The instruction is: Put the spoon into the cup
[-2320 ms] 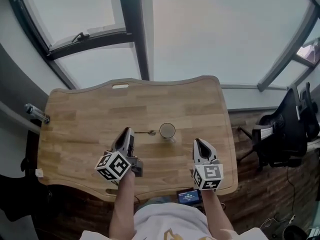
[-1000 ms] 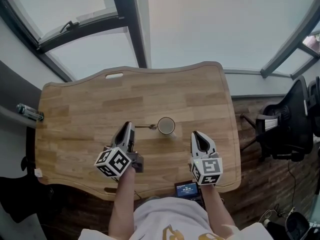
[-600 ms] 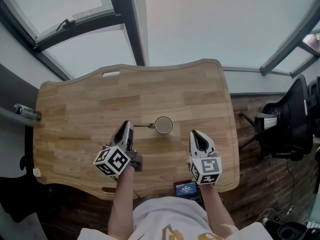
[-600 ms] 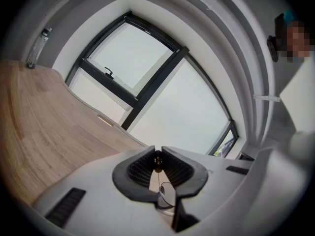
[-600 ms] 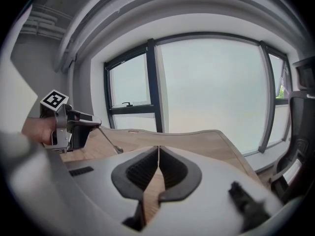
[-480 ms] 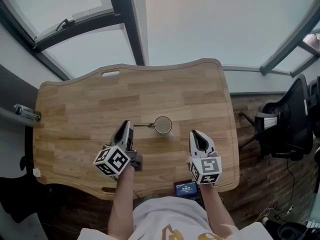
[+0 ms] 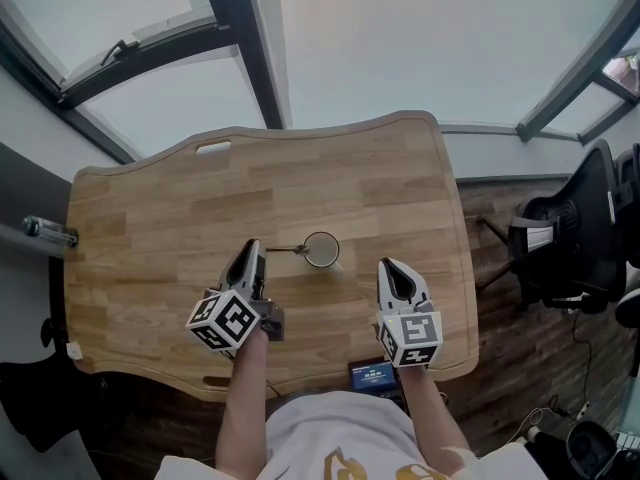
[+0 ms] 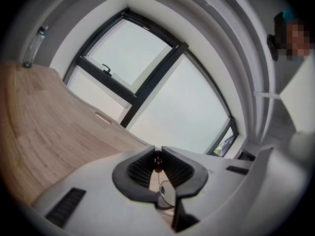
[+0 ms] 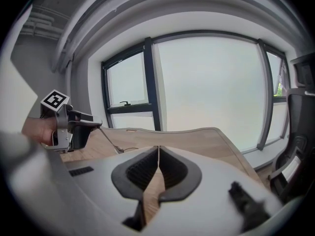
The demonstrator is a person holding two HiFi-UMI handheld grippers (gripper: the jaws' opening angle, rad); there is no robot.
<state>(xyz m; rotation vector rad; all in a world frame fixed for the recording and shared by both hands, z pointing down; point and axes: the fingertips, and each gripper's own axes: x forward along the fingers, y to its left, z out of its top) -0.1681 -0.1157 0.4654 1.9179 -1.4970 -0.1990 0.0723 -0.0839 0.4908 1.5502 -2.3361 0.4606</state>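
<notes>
The left claw is pressed together on the dark end of the spoon. In the left gripper view the handle stands pinched between the two ribbed pads, and the thin shaft runs away from them toward the cup. In the head view the spoon lies almost level above the desk, and its far end reaches the left rim of the cup. If the bowl of the spoon is already inside the cup or only at the rim, I cannot tell. The cup stands upright near the middle of the desk, between the two claws.

The right claw is to the right of the cup, apart from it. Its jaws are pressed together with nothing between them, as the right gripper view shows. In that view the spoon slants down from the left claw.
</notes>
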